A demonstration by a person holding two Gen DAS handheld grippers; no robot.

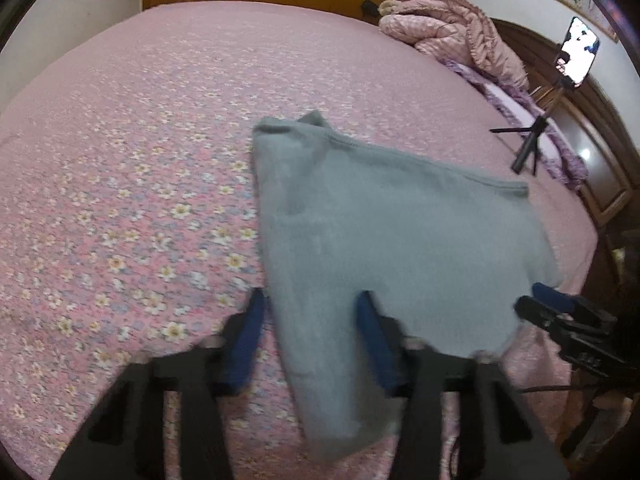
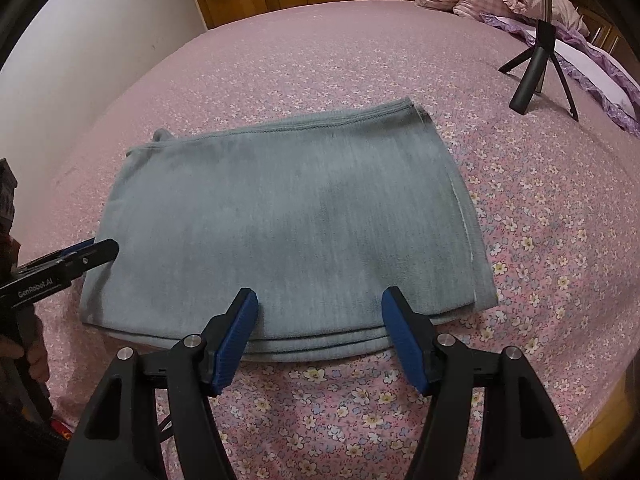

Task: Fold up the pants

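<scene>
Grey pants [image 1: 380,220] [image 2: 280,220] lie folded into a flat stack of several layers on the pink flowered bed [image 1: 140,140]. My left gripper [image 1: 311,300] straddles the stack's left corner: the cloth runs flat between its blue pads, which stand apart without pinching it. In the right wrist view the left gripper [image 2: 100,250] sits at the stack's left edge. My right gripper [image 2: 320,304] is open, its tips over the near edge of the pants, nothing pinched. The right gripper [image 1: 534,300] also shows at the stack's right corner.
A pink quilt [image 1: 452,28] is heaped at the bed's far right, by a dark wooden headboard [image 1: 600,152]. A black tripod [image 2: 536,60] stands on the bed right of the pants and carries a phone [image 1: 580,50]. A hand [image 2: 24,352] holds the left gripper's handle.
</scene>
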